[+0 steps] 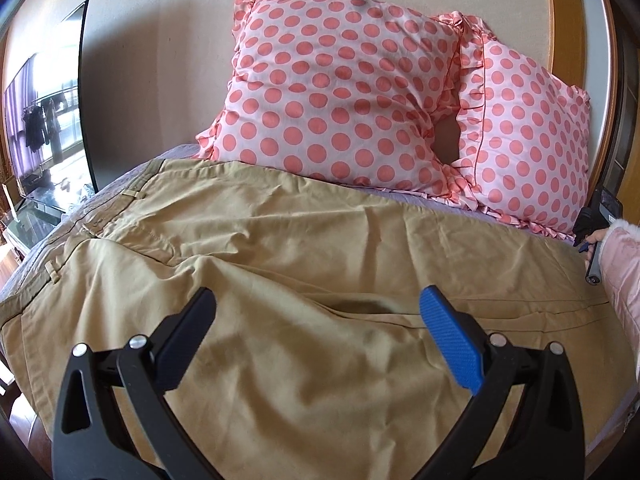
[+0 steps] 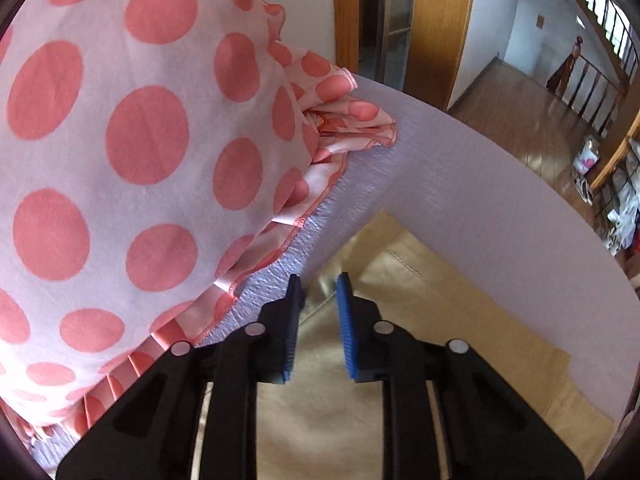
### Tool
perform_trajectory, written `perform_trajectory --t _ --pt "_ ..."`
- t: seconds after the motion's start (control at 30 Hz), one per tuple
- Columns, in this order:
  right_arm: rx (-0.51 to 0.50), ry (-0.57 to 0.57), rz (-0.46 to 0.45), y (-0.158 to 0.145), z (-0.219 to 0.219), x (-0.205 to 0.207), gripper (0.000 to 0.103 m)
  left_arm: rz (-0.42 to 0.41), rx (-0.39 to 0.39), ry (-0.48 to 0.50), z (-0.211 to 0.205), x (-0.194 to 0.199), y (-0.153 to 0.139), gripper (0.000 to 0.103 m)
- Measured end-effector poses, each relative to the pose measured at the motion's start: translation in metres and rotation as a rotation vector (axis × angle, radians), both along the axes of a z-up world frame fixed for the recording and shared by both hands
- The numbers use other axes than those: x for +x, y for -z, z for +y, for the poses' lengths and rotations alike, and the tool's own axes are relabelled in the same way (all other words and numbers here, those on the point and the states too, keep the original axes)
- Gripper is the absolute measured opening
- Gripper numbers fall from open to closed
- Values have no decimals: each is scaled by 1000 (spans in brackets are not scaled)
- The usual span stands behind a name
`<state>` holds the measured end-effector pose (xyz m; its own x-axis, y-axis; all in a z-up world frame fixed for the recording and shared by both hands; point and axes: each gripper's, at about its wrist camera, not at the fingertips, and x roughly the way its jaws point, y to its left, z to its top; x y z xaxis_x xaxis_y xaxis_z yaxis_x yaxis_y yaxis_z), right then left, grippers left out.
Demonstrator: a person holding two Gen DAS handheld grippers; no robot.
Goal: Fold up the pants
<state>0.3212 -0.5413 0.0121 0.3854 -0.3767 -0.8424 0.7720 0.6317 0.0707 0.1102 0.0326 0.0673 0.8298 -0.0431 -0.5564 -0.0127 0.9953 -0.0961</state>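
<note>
Tan pants [image 1: 280,248] lie spread across the bed, waistband with belt loops at the left, legs running right. My left gripper [image 1: 318,304] is open wide just above the crotch area, holding nothing. In the right wrist view the leg end of the pants [image 2: 420,280] lies on the lilac sheet [image 2: 460,168]. My right gripper [image 2: 319,292] hovers over the far corner of that leg end, its jaws a narrow gap apart with tan cloth seen between the tips. It also shows at the right edge of the left wrist view [image 1: 596,216].
Two pink polka-dot pillows [image 1: 340,80] [image 1: 528,136] lean on the wall behind the pants; one [image 2: 120,152] is close to the left of my right gripper. A TV [image 1: 44,120] stands at the left. A wooden door frame [image 2: 436,28] and floor lie past the bed's edge.
</note>
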Motion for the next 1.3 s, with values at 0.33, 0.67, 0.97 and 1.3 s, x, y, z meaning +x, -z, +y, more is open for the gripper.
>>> perform_trajectory --t 0.33,0.67,0.97,1.3 --pt "282 -160 -549 -9 -9 -150 1 -77 2 51 8 -5 -18 101" --pt "436 -134 -668 -1 31 -334 1 -133 -1 81 34 24 -47 101" --pt "521 -97 -542 7 29 -317 41 -48 -118 179 50 57 -40 101" --pt "504 1 -466 12 33 -316 36 61 -115 113 65 92 -28 101"
